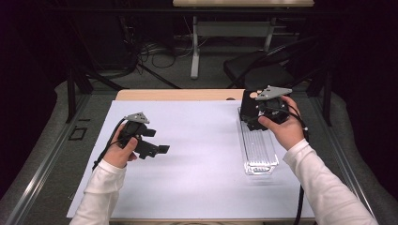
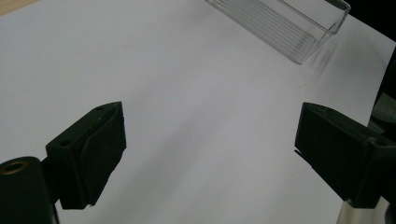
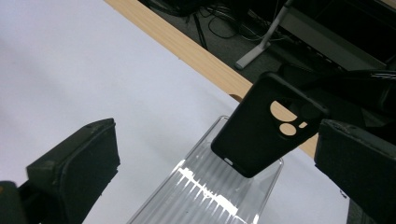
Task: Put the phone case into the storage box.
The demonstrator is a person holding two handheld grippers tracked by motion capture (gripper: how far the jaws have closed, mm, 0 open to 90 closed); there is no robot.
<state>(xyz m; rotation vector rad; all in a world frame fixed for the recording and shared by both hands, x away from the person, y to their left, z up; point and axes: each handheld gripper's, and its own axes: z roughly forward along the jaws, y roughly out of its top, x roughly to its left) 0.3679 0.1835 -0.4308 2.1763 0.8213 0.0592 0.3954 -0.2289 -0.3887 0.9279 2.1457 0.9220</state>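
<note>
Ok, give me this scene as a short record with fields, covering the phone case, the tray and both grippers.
item: black phone case with camera cutouts
item position: tilted, lower end in the far end of the tray
container: clear plastic tray with ribbed floor, on white sheet
right gripper: open, over the tray, apart from the case
left gripper: open, nothing between its jaws, above the sheet

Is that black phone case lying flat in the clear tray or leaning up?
Leaning up: the black phone case stands tilted at the far end of the clear tray, its lower edge inside, its camera cutouts up top. The right tongs stand open before it.
</note>
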